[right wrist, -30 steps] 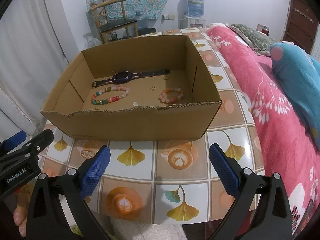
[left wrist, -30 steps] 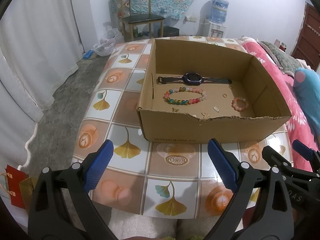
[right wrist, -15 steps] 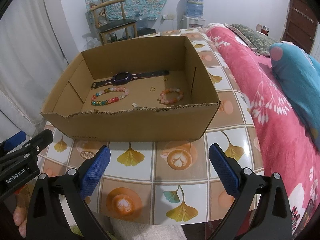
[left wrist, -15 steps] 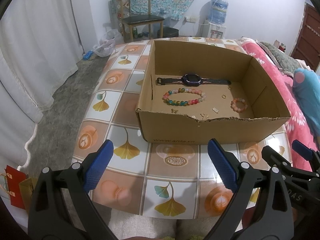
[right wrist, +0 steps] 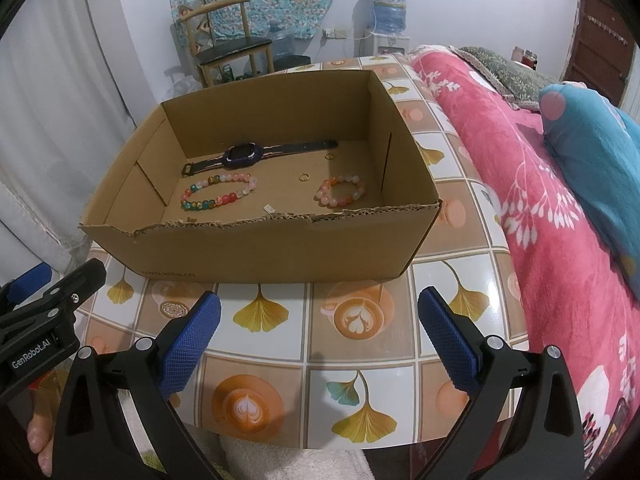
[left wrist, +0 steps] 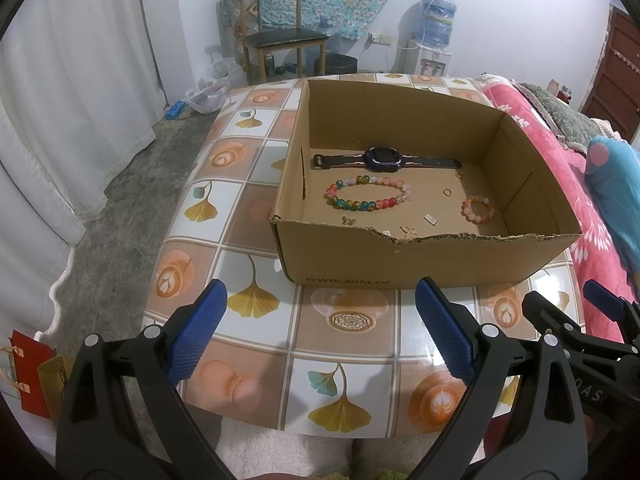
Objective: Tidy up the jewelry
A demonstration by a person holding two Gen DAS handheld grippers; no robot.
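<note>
An open cardboard box [left wrist: 420,258] [right wrist: 280,248] stands on the tiled table. Inside lie a dark watch [left wrist: 382,159] [right wrist: 242,156], a multicoloured bead bracelet [left wrist: 368,193] [right wrist: 218,191], a small pink bead bracelet [left wrist: 477,209] [right wrist: 341,191], two gold rings [left wrist: 447,191] [right wrist: 305,177] and several tiny gold charms [left wrist: 408,232] near the front wall. My left gripper [left wrist: 320,324] is open and empty, in front of the box over the table's near edge. My right gripper [right wrist: 320,328] is open and empty, beside it to the right.
The tablecloth [left wrist: 348,364] has ginkgo-leaf and latte tiles. A pink bed [right wrist: 540,200] with a blue pillow [right wrist: 596,148] flanks the table on the right. A wooden chair [left wrist: 280,48], a water dispenser [left wrist: 434,40] and white curtains [left wrist: 60,100] stand behind and to the left.
Both grippers have drifted slightly, so the box sits a little differently in view. The jaws stay open and the jewelry has not moved.
</note>
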